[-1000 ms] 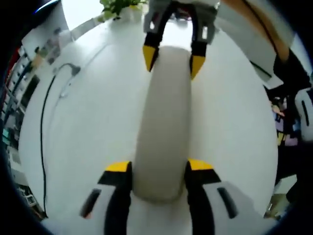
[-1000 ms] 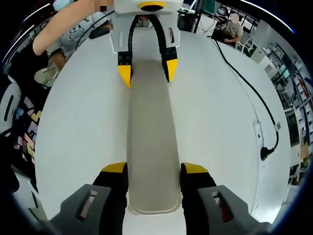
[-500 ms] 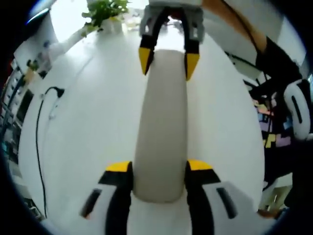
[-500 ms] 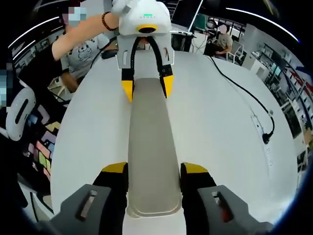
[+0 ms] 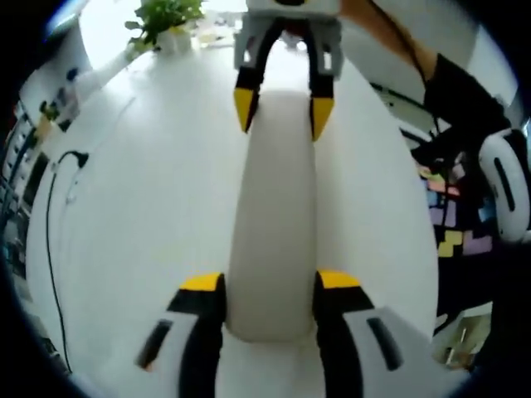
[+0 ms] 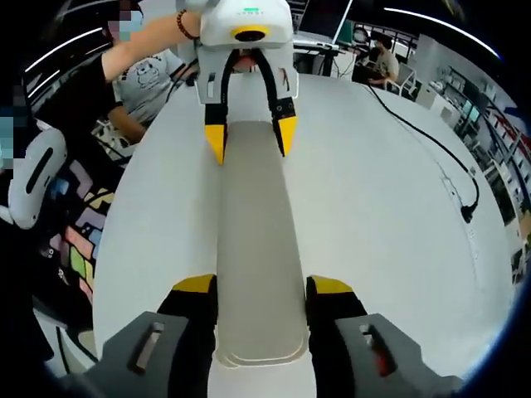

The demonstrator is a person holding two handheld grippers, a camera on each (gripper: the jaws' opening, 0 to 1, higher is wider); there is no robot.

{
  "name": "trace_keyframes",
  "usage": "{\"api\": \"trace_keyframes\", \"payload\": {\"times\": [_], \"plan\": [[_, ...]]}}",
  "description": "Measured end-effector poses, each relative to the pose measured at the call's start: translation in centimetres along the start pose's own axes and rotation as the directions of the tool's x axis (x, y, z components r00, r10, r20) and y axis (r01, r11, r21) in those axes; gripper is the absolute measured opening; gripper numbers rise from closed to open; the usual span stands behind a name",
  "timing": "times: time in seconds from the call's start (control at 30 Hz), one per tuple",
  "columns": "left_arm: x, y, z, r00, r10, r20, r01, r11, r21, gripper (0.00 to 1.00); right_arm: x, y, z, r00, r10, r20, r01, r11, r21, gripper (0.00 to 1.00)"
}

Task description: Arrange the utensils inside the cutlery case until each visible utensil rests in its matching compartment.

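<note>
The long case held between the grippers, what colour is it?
The case is plain pale grey-beige, clearest in the right gripper view.

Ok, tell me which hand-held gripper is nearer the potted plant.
Right. The right hand-held gripper grips the cutlery case end toward the potted plant; the left hand-held gripper grips the opposite end.

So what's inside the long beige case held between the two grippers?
Cannot tell: the long beige closed case hides its contents. Left gripper and right gripper clamp opposite ends above the white table.
</note>
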State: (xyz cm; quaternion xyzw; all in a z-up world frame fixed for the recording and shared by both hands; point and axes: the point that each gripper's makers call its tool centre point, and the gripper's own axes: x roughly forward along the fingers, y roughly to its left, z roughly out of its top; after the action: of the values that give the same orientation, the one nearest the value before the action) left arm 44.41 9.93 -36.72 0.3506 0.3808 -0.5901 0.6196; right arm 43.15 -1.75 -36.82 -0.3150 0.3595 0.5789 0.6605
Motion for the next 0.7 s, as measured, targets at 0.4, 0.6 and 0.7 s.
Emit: {"api": "trace_keyframes", "payload": {"times": [0.4, 0.6, 0.7], "plan": [[0.7, -0.2, -0.3, 1.000, -0.007, -0.002, 0.008, 1.000, 0.023, 0.45, 0.7, -0.1, -0.8, 0.999, -0.004, -0.045, 0.005, 1.000, 0.021, 0.46], [0.8, -0.3, -0.4, 1.000, 0.002, 0.019, -0.002, 1.000, 0.012, 0.46, 0.1, -0.1, -0.8, 1.000, -0.002, -0.012, 0.002, 1.000, -0.002, 0.46], [0.8, -0.1, -0.3, 0.999, 0.000, 0.032, 0.000, 1.000, 0.012, 0.46, 0.1, 0.0, -0.8, 1.000, -0.004, 0.005, 0.004, 1.000, 0.005, 0.47]]}}
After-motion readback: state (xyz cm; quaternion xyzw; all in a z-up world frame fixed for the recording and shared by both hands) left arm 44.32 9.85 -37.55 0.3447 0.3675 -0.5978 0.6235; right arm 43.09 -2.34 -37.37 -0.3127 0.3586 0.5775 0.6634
